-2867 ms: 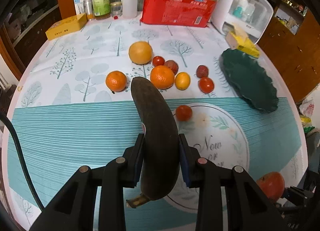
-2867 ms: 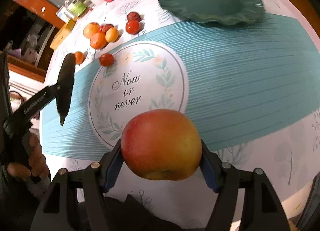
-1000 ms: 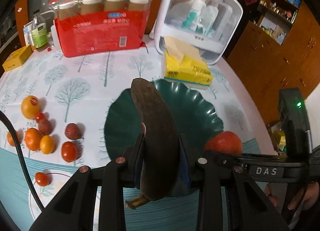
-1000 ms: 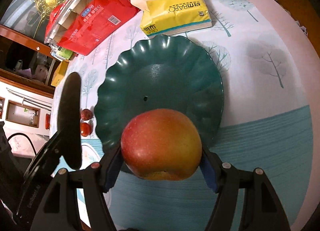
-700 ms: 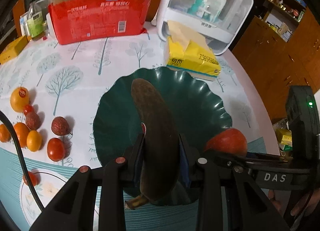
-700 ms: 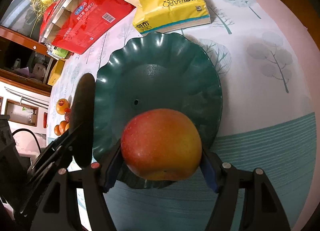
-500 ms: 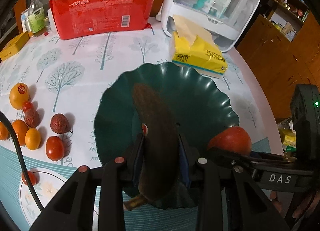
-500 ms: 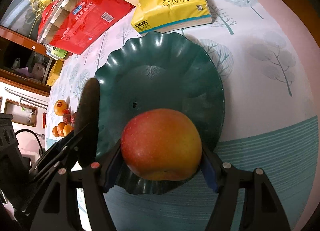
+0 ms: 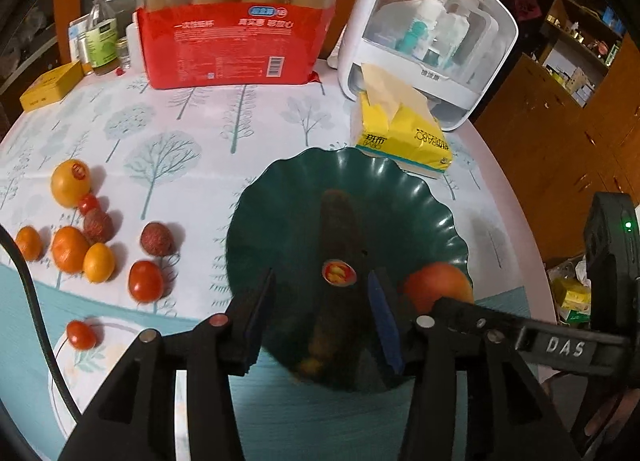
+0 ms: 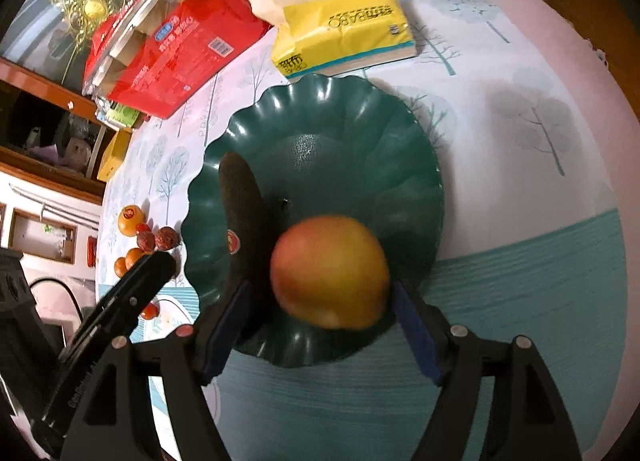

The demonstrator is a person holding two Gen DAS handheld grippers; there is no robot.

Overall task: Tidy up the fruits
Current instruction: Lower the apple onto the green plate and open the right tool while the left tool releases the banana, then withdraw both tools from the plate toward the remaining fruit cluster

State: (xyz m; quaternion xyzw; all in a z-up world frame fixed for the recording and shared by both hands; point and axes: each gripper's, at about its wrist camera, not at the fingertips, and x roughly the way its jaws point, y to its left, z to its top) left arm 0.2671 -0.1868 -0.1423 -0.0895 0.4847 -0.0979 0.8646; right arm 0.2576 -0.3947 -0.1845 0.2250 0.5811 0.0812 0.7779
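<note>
A dark, overripe banana [image 9: 338, 249] with a red sticker lies blurred on the green scalloped plate [image 9: 360, 177], free of my left gripper [image 9: 320, 301]. That gripper's jaws are opening, with the banana below and between them. In the right wrist view the red-yellow apple [image 10: 330, 271] sits blurred on the plate [image 10: 340, 129] beside the banana [image 10: 242, 209]. My right gripper [image 10: 320, 325] has its jaws opening, and neither pad presses on the apple. The apple [image 9: 436, 285] also shows past the right gripper's finger.
Left of the plate lie loose fruits: an orange [image 9: 71, 183], tangerines [image 9: 70, 249], lychees [image 9: 157, 239] and tomatoes [image 9: 145, 281]. Behind the plate stand a yellow tissue box [image 9: 404, 137], a red multipack [image 9: 228, 45] and a white storage case [image 9: 428, 33]. The table's edge curves at right.
Both pairs of jaws have widened. The banana has dropped out of the left pads onto the plate, and the apple has slipped from the right pads down onto it.
</note>
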